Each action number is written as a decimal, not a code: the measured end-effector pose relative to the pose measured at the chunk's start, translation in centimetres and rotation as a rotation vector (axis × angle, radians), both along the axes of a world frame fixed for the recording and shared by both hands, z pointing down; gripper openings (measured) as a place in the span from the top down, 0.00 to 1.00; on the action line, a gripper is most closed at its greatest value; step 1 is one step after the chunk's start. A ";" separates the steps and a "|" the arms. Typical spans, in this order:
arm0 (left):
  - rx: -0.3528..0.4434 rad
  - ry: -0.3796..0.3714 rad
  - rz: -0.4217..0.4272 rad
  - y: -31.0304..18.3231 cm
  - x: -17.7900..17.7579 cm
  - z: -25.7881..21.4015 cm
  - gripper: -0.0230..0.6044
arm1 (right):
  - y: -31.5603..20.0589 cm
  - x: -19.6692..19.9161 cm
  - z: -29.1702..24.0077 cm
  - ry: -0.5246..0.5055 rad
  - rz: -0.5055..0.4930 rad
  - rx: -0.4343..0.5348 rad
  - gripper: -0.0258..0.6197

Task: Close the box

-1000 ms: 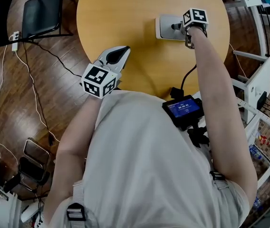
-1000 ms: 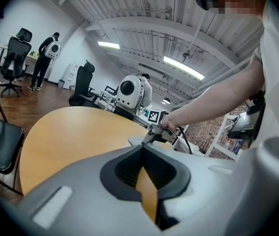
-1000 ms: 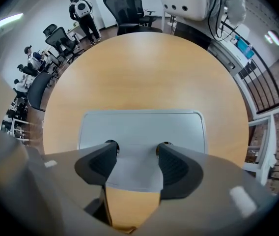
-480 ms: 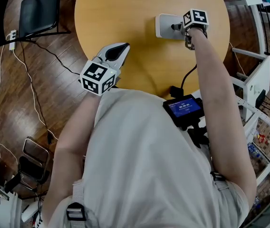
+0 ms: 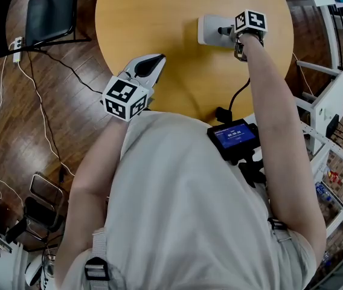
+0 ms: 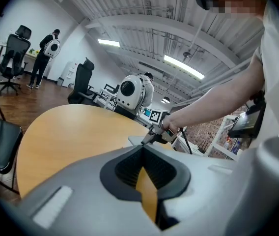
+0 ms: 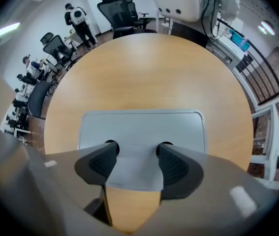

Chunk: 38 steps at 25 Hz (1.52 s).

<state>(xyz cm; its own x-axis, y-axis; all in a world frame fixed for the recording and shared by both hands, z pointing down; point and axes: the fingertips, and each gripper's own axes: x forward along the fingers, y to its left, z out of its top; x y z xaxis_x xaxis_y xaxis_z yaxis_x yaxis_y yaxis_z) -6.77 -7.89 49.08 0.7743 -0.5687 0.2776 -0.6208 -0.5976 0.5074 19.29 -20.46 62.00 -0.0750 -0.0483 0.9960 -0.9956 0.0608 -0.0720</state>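
Observation:
A flat grey box lies on the round wooden table, lid down; it fills the middle of the right gripper view. My right gripper reaches over its near edge. Its jaws stand open, tips low over the lid, with the lid's grey front flap lying between and under the pads. My left gripper hovers at the table's near left edge, far from the box, shut and empty. The left gripper view shows the box and the right gripper across the table.
A black folding chair stands on the wood floor left of the table, with cables trailing beside it. A white rack is at the right. A small screen unit hangs at my chest. Office chairs and people are far off.

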 end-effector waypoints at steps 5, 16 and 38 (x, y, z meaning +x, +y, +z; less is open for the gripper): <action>-0.003 0.000 0.000 0.4 0.2 0.2 0.96 | 0.1 0.3 0.4 -0.001 0.038 0.009 0.54; -0.003 -0.007 -0.005 1.0 0.4 0.1 0.96 | -0.3 0.4 0.7 0.047 0.021 0.032 0.52; 0.037 -0.055 0.128 1.3 4.2 -1.1 0.96 | 1.3 2.0 -15.4 -0.397 -0.150 0.705 0.78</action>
